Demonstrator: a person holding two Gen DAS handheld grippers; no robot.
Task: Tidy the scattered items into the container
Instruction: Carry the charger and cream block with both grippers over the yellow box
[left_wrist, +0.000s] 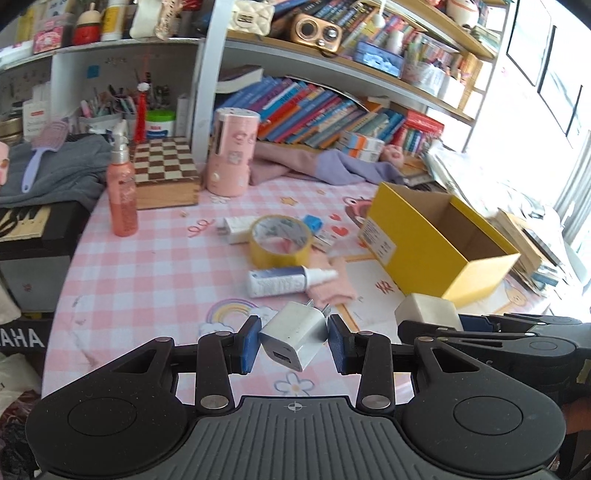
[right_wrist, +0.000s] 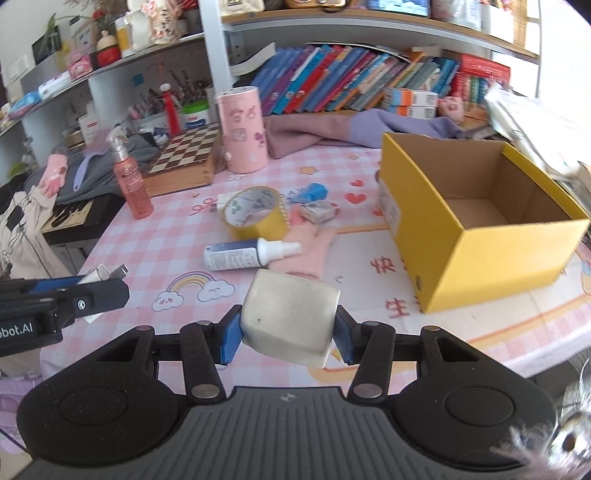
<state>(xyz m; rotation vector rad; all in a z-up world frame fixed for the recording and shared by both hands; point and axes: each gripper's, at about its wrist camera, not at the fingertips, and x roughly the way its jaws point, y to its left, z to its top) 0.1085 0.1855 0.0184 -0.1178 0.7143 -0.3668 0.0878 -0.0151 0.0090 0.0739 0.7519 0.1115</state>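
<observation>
My left gripper (left_wrist: 294, 343) is shut on a small white USB charger plug (left_wrist: 293, 339), held above the pink checked table. My right gripper (right_wrist: 288, 330) is shut on a cream-white cube-shaped block (right_wrist: 290, 317); the same block (left_wrist: 426, 312) shows at the right in the left wrist view. The open yellow cardboard box (right_wrist: 476, 254) stands to the right, its inside bare as far as I see. On the table lie a yellow tape roll (right_wrist: 255, 212), a white spray bottle (right_wrist: 247, 254), a pink cloth (right_wrist: 306, 251), a blue clip (right_wrist: 312, 192) and a small printed box (right_wrist: 319, 211).
A pink cylinder (right_wrist: 243, 129), a wooden chess box (right_wrist: 184, 158) and an orange spray bottle (right_wrist: 131, 181) stand at the back left. A purple cloth (right_wrist: 332, 133) lies in front of the shelf of books. Another white charger (left_wrist: 236, 229) sits behind the tape.
</observation>
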